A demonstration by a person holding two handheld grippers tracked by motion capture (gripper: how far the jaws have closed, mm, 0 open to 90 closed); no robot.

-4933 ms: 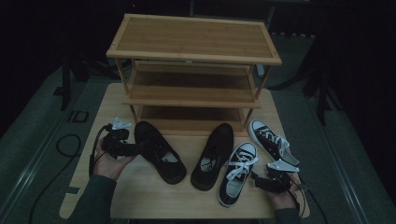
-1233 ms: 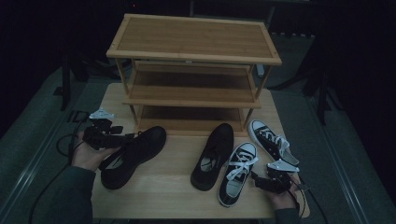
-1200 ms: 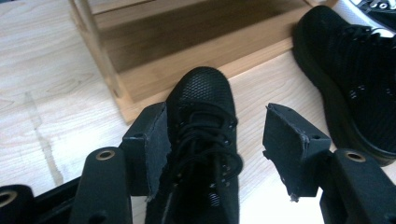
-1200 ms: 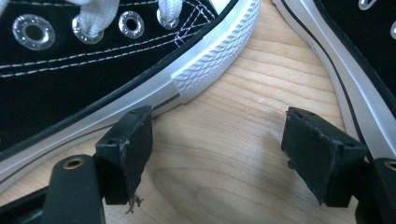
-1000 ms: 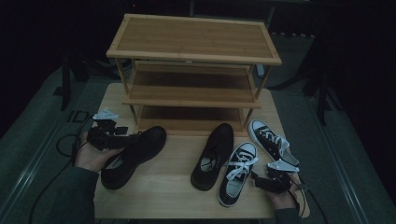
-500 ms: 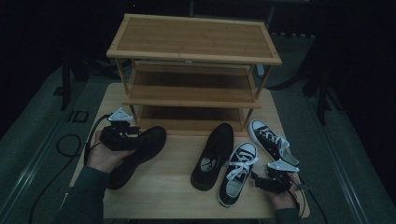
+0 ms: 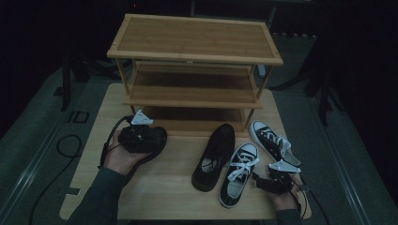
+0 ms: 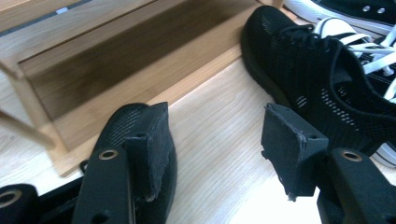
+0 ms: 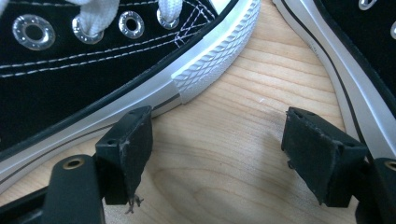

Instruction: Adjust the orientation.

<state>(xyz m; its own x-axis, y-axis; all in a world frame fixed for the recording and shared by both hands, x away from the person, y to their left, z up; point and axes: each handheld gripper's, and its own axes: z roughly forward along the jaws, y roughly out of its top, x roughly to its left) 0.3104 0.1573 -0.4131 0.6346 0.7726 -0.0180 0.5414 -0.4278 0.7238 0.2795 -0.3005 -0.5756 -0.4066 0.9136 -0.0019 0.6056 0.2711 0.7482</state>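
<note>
The left tool (image 7: 141, 136) hovers at the front-left corner of the wooden shoe rack (image 7: 195, 51), its jaws spread wide and gripping nothing. In the left gripper view one jaw lies over the toe of a black mesh shoe (image 8: 128, 122), which points toward the rack's lowest shelf just beyond it. Its mate, the second black shoe (image 7: 215, 156), lies farther from the rack's left corner, well apart, long axis running front to back. The right tool (image 7: 272, 180), also open and empty, rests between two laced sneakers (image 7: 239, 174), away from the rack.
</note>
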